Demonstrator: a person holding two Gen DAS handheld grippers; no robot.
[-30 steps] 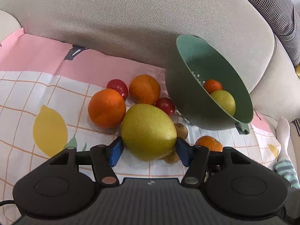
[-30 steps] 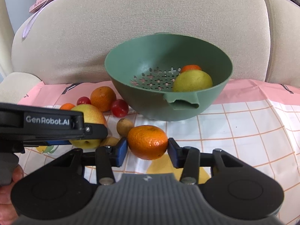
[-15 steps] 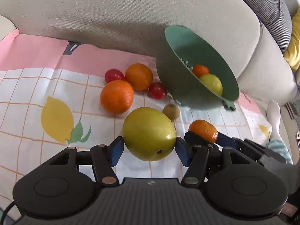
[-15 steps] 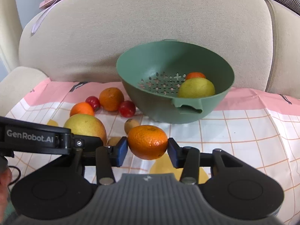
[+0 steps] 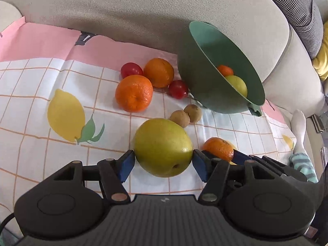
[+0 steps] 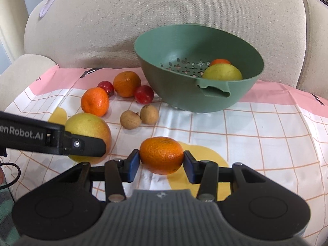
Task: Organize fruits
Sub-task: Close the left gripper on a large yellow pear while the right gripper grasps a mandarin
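Gripping hard on both sides: the left gripper (image 5: 163, 160) has its blue pads clamped on a big yellow-green pear (image 5: 163, 146), smooth-skinned and speckled, rounded and fat, its dimpled end turned down towards the camera and its long axis leaning up and away from the claw. The right gripper (image 6: 161, 162) is squeezed shut on a mandarin (image 6: 161, 155), pebbly orange peel, squat and flattened, widest straight across between the pads. Both fruits sit right between the fingertips, above a glossy checked cloth (image 6: 256, 133) printed with lemons. Ahead of the right claw, slightly to its right, stands the green colander bowl (image 6: 242, 94), matte plastic, round, with cut-out holes in its floor and a pouring lip facing the claw; inside lie another yellow-green fruit (image 6: 222, 72) and a small orange one (image 6: 220, 62) behind it. Ahead to the left: two rough brown longans (image 6: 139, 117) touching each other, two shiny red fruits (image 6: 144, 94), two more oranges (image 6: 127, 83). Beyond everything, a beige woven sofa cushion (image 6: 114, 20)
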